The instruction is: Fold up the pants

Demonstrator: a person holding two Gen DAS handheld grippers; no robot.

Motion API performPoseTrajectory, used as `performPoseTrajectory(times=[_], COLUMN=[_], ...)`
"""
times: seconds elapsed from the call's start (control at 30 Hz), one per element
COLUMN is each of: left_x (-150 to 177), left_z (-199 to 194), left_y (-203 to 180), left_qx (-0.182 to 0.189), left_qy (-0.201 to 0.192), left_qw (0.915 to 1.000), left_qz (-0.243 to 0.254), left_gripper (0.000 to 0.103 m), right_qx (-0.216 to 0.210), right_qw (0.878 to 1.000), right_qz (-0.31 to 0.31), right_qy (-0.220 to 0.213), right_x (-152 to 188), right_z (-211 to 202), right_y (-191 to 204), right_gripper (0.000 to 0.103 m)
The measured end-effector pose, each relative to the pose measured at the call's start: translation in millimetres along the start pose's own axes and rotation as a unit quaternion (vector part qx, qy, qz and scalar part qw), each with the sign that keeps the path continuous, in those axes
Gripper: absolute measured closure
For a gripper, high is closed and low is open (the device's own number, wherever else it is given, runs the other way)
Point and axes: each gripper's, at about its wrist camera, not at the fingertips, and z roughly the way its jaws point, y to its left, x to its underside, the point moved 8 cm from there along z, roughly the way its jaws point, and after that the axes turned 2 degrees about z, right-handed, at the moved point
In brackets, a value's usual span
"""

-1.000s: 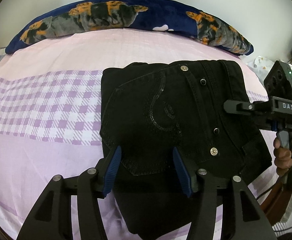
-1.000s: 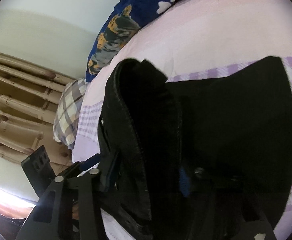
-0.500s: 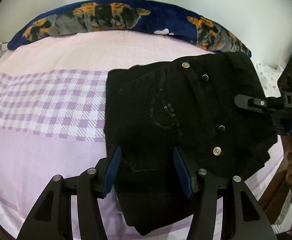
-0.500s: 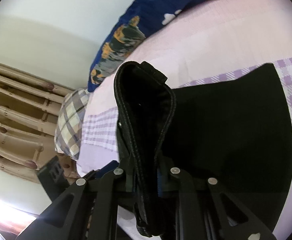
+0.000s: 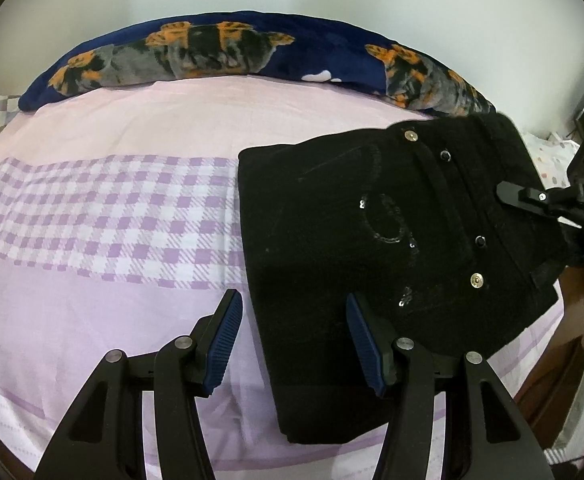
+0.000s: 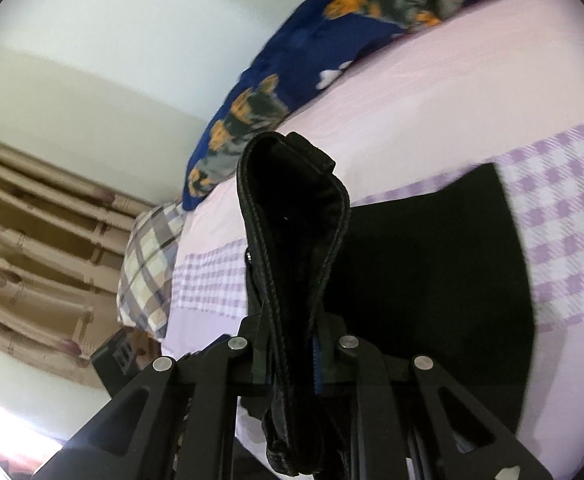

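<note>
Pants [image 5: 372, 240] waistband pinched in right gripper [image 6: 292, 364] jaws.

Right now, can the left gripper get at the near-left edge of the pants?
Probably yes. The left gripper is open with the black pants' edge already between its fingers, nothing in the way. The right gripper grips the waistband side.

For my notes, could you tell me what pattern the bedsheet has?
Pale pink with a purple-and-white checked band, clearest in the left wrist view: bedsheet.
</note>
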Motion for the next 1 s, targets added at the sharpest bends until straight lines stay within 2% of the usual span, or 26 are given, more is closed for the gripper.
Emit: performPoseTrajectory(times=[0.23, 0.63, 0.77, 0.8, 0.9, 1.0], left_x=[-3.6, -3.7, 2.7, 5.5, 13.3, 13.8], left_z=[2.9, 12.6, 25.0, 29.2, 39.2, 39.3], left_y=[-14.9, -39.8, -44.8, -45.9, -43.9, -42.4], left_qx=[0.006, 0.017, 0.018, 0.017, 0.022, 0.030], left_qy=[0.002, 0.010, 0.026, 0.032, 0.052, 0.050], left_qw=[0.9998, 0.9982, 0.9970, 0.9964, 0.9957, 0.9960], left_qz=[0.020, 0.056, 0.071, 0.077, 0.074, 0.067], left_gripper=[0.048, 0.048, 0.048, 0.048, 0.048, 0.048], right_qx=[0.021, 0.028, 0.036, 0.035, 0.055, 0.074], right_qw=[0.999, 0.997, 0.997, 0.997, 0.995, 0.995], right_qz=[0.032, 0.051, 0.061, 0.063, 0.071, 0.062], right_qy=[-0.012, -0.046, -0.039, -0.038, -0.035, -0.035], right_x=[-0.3, -6.6, -4.4, -4.1, -2.1, 0.6], right_z=[-5.9, -13.3, -6.4, -6.1, -8.3, -18.5], right_y=[-43.7, -76.7, -90.9, -91.5, -95.2, -92.7], right_gripper=[0.090, 0.091, 0.091, 0.090, 0.074, 0.071])
